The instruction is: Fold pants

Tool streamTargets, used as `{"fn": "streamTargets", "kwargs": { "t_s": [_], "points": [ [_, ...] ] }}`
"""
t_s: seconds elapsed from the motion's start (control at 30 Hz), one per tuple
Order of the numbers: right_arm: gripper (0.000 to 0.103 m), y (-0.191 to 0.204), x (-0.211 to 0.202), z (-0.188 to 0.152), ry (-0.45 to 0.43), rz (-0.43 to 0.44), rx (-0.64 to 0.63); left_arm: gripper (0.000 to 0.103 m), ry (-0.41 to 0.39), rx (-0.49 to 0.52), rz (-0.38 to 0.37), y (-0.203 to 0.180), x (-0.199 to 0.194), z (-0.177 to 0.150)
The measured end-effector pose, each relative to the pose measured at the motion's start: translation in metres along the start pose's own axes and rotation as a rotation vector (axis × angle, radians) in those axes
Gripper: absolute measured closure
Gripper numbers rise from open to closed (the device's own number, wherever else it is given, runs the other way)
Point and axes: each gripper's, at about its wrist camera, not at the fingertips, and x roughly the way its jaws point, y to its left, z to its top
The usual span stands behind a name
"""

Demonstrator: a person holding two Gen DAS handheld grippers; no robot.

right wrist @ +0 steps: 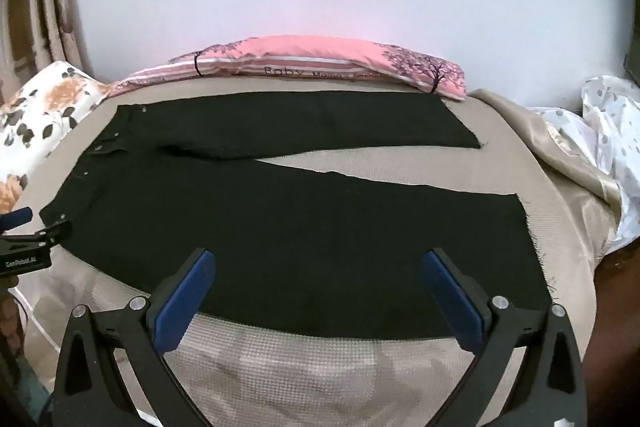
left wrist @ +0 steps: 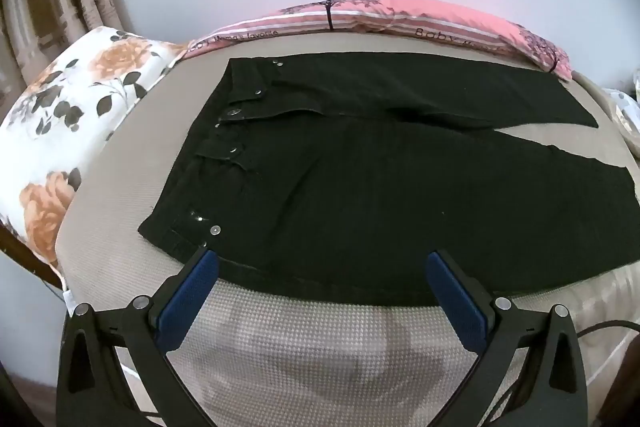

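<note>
Black pants (left wrist: 360, 163) lie flat on a beige bed cover (left wrist: 120, 187), waistband to the left, both legs spread apart and running right. My left gripper (left wrist: 322, 261) is open and hovers over the near edge by the waist, with nothing between its blue pads (left wrist: 188, 299). In the right wrist view the same pants (right wrist: 280, 219) stretch across the bed. My right gripper (right wrist: 320, 259) is open above the near leg's lower edge, empty. The left gripper (right wrist: 36, 223) shows at that view's left edge, at the waist corner.
A floral pillow (left wrist: 68, 115) lies left of the pants. A pink striped pillow (right wrist: 320, 63) runs along the wall behind. A crumpled beige and white blanket (right wrist: 592, 155) is heaped at the right. A dark cable (left wrist: 600, 327) runs by the bed's near right edge.
</note>
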Motion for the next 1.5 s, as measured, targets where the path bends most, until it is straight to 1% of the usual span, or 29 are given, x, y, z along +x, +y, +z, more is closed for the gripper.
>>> {"fn": "streamTargets", "kwargs": {
  "t_s": [0.07,0.17,0.27,0.5,0.8,0.97,1.13,1.33,1.5],
  "points": [
    [0.0,0.001,0.002,-0.003,-0.008,-0.002,0.004,0.0,-0.007,0.003,0.005,0.0,-0.001,0.0],
    [0.0,0.0,0.005,-0.004,0.003,-0.011,0.011,0.0,-0.018,0.002,0.014,-0.001,-0.002,-0.001],
    [0.0,-0.002,0.007,-0.004,0.007,0.001,0.02,0.0,-0.021,-0.003,0.012,-0.003,-0.002,0.0],
    [0.0,0.0,0.009,-0.006,0.003,-0.01,-0.007,0.0,-0.048,-0.008,0.01,-0.005,-0.002,0.0],
    [0.0,-0.004,0.013,-0.008,0.013,-0.039,0.011,0.0,-0.055,0.004,0.002,-0.008,0.001,-0.003],
    [0.0,-0.007,0.012,-0.007,0.001,-0.052,0.017,0.0,-0.049,0.004,0.0,-0.009,0.004,-0.004],
    [0.0,-0.007,0.012,-0.007,0.001,-0.063,0.012,0.0,-0.046,-0.009,0.007,-0.007,0.004,-0.006],
    [0.0,-0.014,0.016,-0.007,0.016,-0.067,0.044,0.0,-0.038,-0.039,0.019,-0.002,0.005,-0.005],
    [0.0,-0.017,0.017,-0.008,0.017,-0.084,0.052,0.0,-0.038,-0.045,0.013,0.0,0.007,-0.004]
  ]
}}
